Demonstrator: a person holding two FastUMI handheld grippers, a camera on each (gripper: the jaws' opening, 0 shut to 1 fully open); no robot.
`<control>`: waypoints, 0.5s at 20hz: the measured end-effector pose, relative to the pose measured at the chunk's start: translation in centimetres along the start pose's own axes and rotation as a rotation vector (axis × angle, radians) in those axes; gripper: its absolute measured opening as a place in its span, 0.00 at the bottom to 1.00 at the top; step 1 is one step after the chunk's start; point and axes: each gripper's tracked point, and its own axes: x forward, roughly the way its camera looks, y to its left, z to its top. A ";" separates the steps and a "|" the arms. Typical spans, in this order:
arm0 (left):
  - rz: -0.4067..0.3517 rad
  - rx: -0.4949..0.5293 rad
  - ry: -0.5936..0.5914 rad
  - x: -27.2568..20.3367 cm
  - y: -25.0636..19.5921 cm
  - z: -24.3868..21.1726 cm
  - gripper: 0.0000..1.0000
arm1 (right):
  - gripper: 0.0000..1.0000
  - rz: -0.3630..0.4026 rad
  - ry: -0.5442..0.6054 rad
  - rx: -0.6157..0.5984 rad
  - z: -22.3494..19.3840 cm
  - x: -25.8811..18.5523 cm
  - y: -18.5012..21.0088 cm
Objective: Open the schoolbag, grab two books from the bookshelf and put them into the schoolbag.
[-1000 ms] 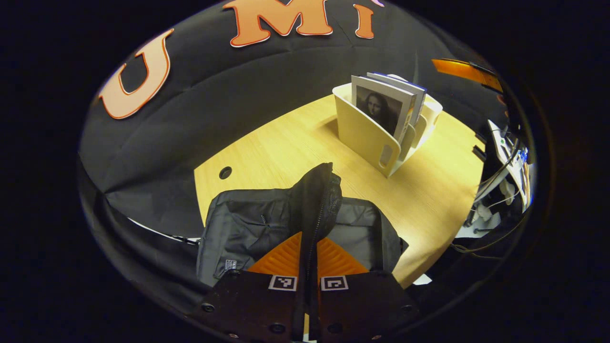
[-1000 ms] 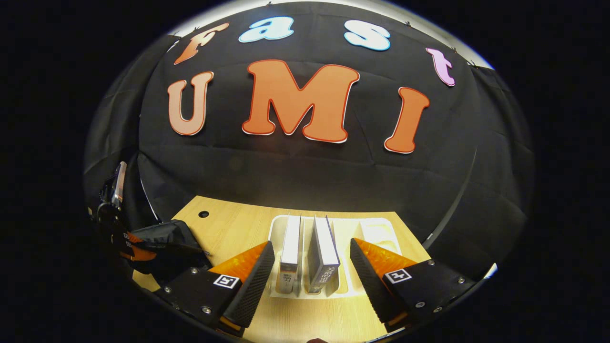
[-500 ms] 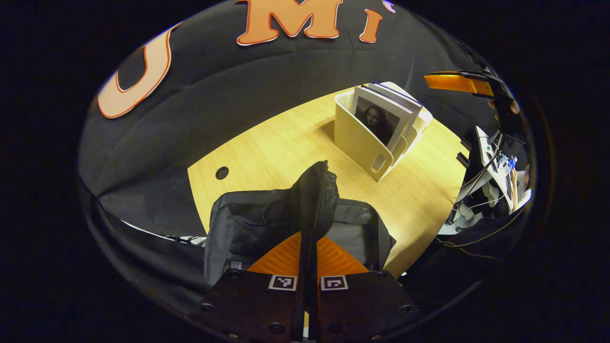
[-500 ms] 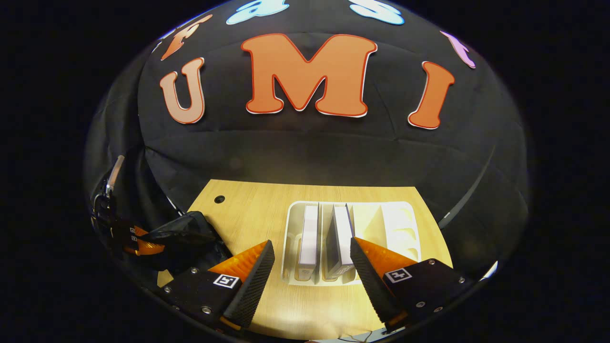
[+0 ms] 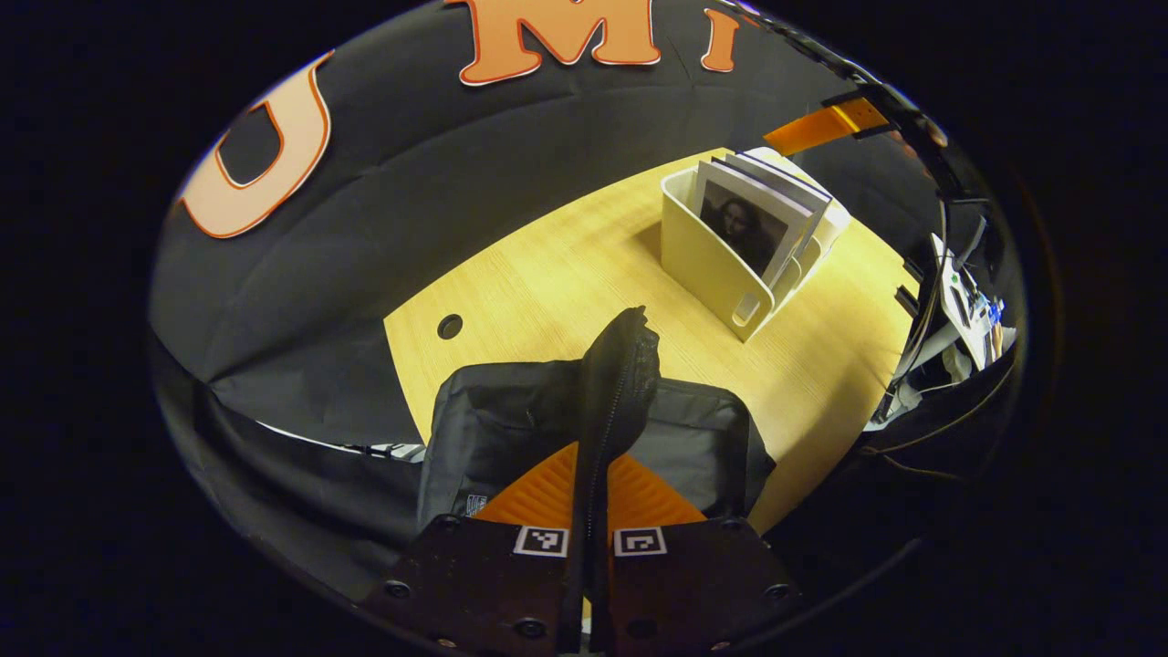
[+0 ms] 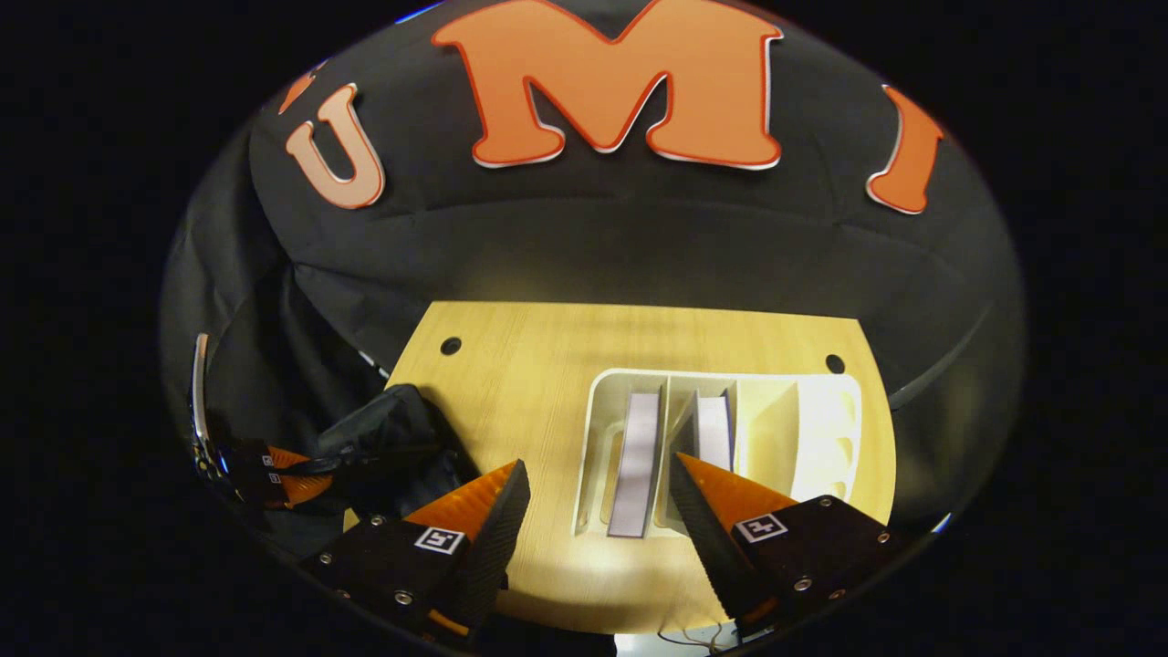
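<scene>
Pinching the schoolbag (image 5: 584, 429) flap, the left gripper (image 5: 590, 474) is clamped tight (bag at the table's near left); the right gripper (image 6: 598, 497) hangs wide, empty, above the bookshelf (image 6: 812, 429) books (image 6: 636, 452).

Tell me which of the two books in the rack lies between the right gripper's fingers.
The left-hand book, standing in the rack's first slot, lies in the open right gripper's gap. The other book is partly hidden behind one of its fingers.
</scene>
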 end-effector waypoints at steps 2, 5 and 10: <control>-0.003 -0.004 0.006 0.2 -0.2 0.1 0.04 | 0.90 -0.027 0.044 0.000 0.1 1.8 -0.8; -0.007 -0.031 0.013 0.7 -0.4 -0.1 0.04 | 0.79 -0.086 0.130 -0.016 -1.1 5.2 -2.5; -0.001 -0.069 0.005 1.1 -0.3 -0.5 0.04 | 0.53 -0.100 0.243 0.026 -3.5 8.5 -2.9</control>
